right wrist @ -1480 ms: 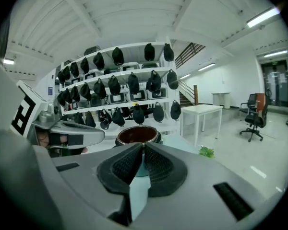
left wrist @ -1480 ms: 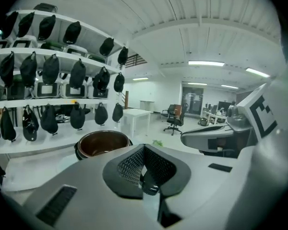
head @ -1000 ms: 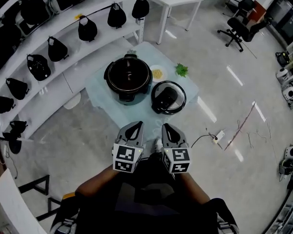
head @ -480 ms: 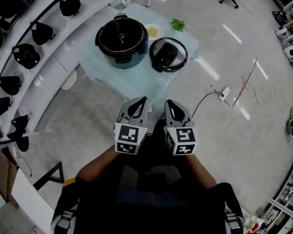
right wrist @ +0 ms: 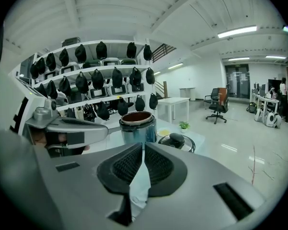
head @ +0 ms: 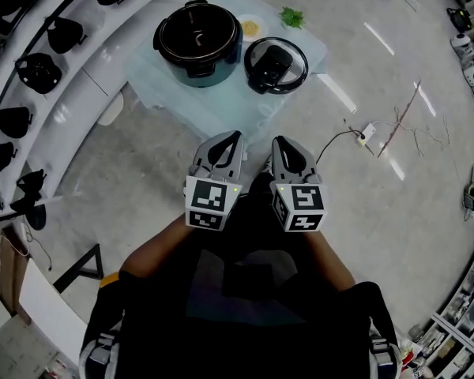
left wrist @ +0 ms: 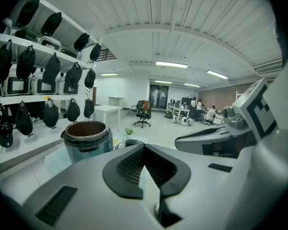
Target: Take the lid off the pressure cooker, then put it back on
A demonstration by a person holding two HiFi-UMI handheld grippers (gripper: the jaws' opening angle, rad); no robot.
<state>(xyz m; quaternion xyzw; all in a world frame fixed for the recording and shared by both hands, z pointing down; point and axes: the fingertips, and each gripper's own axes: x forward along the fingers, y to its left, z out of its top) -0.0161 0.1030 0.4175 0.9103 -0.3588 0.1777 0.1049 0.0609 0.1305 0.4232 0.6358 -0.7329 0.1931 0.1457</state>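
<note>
The pressure cooker [head: 199, 38] stands open on a low worktop [head: 221, 109] covered with a pale blue cloth, its dark inner pot showing. Its lid [head: 276, 63] lies flat on the cloth just beside the cooker, to the right in the head view, black handle facing up. Behind the lid sit a small plate [head: 251, 28] with something yellow on it, perhaps food, and a little green plant [head: 292, 18].

Both grippers are held close to the person's body, side by side and well apart from the worktop, pointing toward it. The left gripper [head: 235, 136] has its jaws pressed together at the tips with nothing between them; in its own view the cooker [left wrist: 88, 138] shows ahead and to the left. The right gripper [head: 277, 140] also has its jaws together and empty, and its view looks over them at the cooker [right wrist: 137, 124] with the lid [right wrist: 175, 140] to its right.

White shelves [head: 87, 61] hung with black bags curve along the left of the worktop, and a cable with a power strip [head: 366, 135] lies on the floor to the right
</note>
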